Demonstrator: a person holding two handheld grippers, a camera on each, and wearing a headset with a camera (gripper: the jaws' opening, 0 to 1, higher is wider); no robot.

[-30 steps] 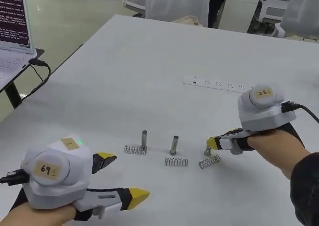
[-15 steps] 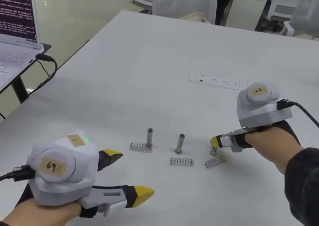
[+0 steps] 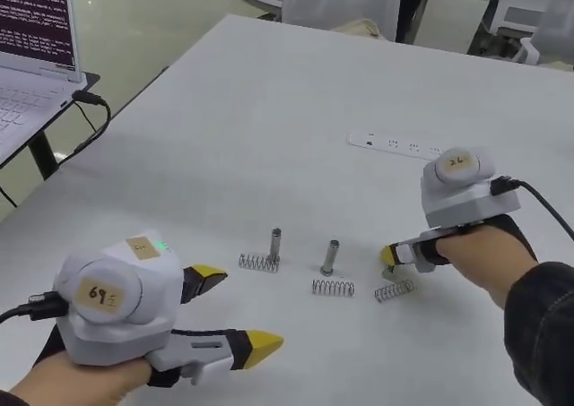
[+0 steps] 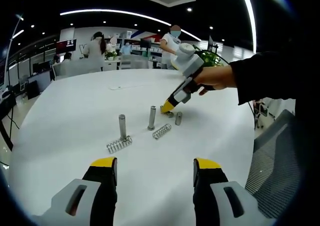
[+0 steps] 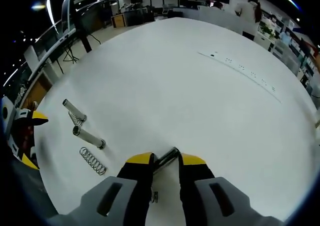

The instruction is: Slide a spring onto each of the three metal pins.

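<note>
Two metal pins [image 3: 275, 242] [image 3: 332, 255] stand upright mid-table, each with a spring [image 3: 258, 263] [image 3: 333, 288] lying at its foot. My right gripper [image 3: 387, 257] is low on the table, shut on the third pin [image 5: 167, 158], which lies between its yellow tips [image 5: 166, 161]. A third spring [image 3: 395, 290] lies just in front of that gripper. My left gripper [image 3: 235, 307] hovers open near the front edge, nothing between its jaws [image 4: 155, 165]. From the left gripper view the pins [image 4: 122, 126] [image 4: 152, 117] stand ahead of it, with the right gripper [image 4: 167, 107] beyond.
A white power strip [image 3: 395, 144] lies further back on the white table [image 3: 269, 110]. An open laptop [image 3: 27, 38] with a cable [image 3: 90, 110] sits on a stand off the table's left edge. Office chairs stand beyond the far edge, and people farther off.
The head camera has shifted slightly. Both grippers keep their places relative to the pins and springs.
</note>
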